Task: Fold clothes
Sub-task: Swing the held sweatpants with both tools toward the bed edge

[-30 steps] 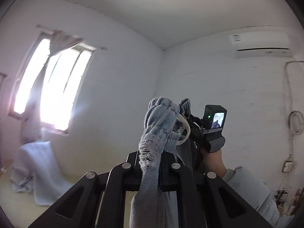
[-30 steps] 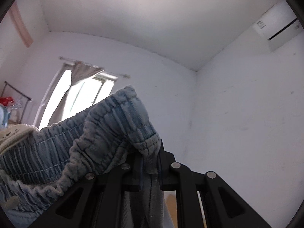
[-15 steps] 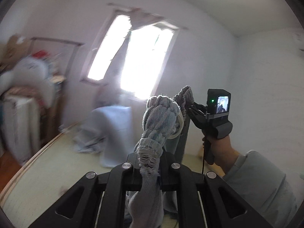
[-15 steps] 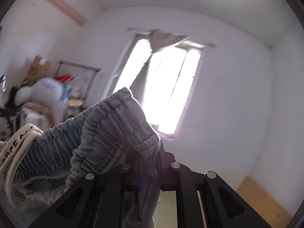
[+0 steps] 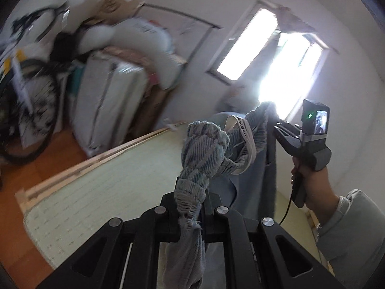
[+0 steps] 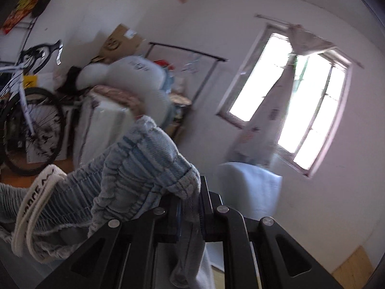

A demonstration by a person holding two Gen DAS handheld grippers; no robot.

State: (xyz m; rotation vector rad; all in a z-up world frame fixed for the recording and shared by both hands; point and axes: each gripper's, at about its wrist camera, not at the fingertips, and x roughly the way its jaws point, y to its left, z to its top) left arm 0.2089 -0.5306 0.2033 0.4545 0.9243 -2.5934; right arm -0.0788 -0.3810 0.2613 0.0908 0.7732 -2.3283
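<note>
Denim trousers [image 5: 204, 151], pale blue with a gathered elastic waistband and white printed drawstring [image 5: 245, 132], hang between your hands. Your left hand-held gripper [image 5: 191, 207] is clamped on one waistband end; your right hand-held gripper [image 6: 190, 207] is clamped on the other.

Matte black linkage arms fill the foreground on the left gripper [image 5: 190, 207], each pivot capped with a round silver screw. The right gripper [image 5: 276, 122] shows a grey pistol handle, a small lit screen with a green light, and a thin black cable trailing down. A pale grey-blue sleeve [image 5: 349, 231] covers the forearm.
</note>
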